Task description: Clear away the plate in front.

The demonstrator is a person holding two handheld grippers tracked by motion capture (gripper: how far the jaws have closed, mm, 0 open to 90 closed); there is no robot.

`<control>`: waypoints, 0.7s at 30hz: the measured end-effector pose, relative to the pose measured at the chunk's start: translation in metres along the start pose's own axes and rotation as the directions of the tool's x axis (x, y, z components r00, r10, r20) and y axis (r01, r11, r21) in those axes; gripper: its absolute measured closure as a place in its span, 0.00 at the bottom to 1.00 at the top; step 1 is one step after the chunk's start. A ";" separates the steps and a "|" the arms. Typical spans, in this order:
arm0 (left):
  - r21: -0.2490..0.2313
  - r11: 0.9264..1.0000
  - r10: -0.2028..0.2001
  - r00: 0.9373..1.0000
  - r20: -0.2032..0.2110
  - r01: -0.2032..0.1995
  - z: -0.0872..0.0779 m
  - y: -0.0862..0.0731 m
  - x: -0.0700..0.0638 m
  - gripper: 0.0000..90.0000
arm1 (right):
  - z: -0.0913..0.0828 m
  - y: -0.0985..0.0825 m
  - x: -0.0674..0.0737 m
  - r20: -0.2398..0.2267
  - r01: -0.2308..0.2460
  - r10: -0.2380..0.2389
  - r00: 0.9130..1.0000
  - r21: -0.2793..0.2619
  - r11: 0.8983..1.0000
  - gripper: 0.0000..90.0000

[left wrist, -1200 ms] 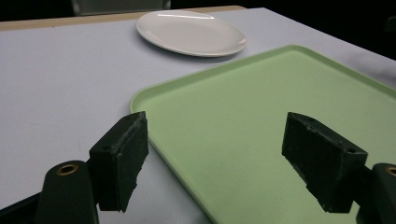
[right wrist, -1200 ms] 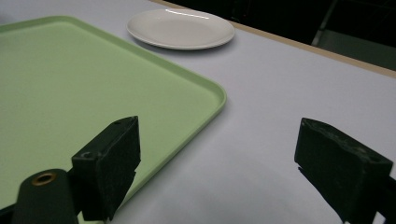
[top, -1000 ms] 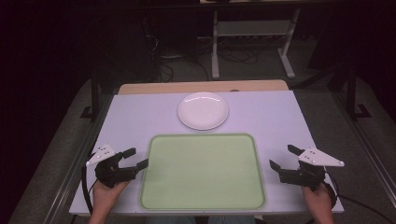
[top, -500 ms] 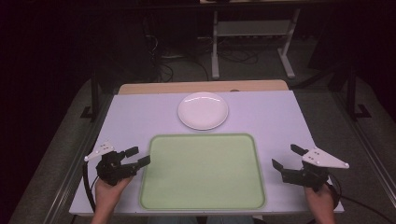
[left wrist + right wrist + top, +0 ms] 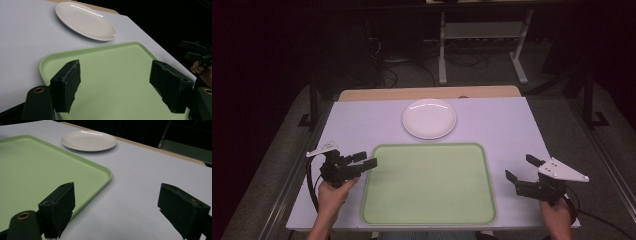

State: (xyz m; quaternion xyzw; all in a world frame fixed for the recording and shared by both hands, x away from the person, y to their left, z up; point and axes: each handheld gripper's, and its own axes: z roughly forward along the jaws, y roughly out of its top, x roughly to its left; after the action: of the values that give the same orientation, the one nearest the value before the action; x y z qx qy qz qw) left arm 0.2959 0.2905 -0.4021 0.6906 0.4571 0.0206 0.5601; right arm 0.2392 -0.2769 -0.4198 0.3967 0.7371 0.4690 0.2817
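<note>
Green tray (image 5: 120, 82) (wooden strip (image 5: 427, 93) from above)

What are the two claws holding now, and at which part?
Nothing is held. The left claw is open at the green tray's left edge; the right claw is open over the table.

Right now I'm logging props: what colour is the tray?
Light green tray, plain, with no pattern; the high view shows it best.

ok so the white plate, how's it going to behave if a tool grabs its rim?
The white plate looks glossy, so probably slippery between flat pads. It seems rigid and likely breakable. Shallow and flat on the table, it should slide when pushed, not tip.
</note>
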 end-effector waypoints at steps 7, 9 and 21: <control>0.009 0.997 -0.073 0.997 0.019 0.072 0.009 0.012 0.008 0.28 | 0.002 0.000 0.001 -0.006 0.005 -0.005 1.000 0.003 1.000 0.15; 0.020 0.994 -0.107 0.994 0.036 0.107 0.015 0.016 0.014 0.27 | 0.002 0.000 0.002 -0.014 0.005 -0.004 1.000 0.011 1.000 0.15; 0.025 0.964 -0.265 0.962 0.062 0.264 0.048 0.050 0.030 0.27 | 0.003 0.002 0.002 -0.011 0.011 -0.011 1.000 0.008 1.000 0.15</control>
State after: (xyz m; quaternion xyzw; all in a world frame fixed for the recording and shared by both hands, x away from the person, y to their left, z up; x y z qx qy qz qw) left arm 0.3697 0.2761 -0.3946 0.6282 0.5271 -0.0805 0.5666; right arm 0.2409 -0.2734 -0.4187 0.3911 0.7428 0.4666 0.2785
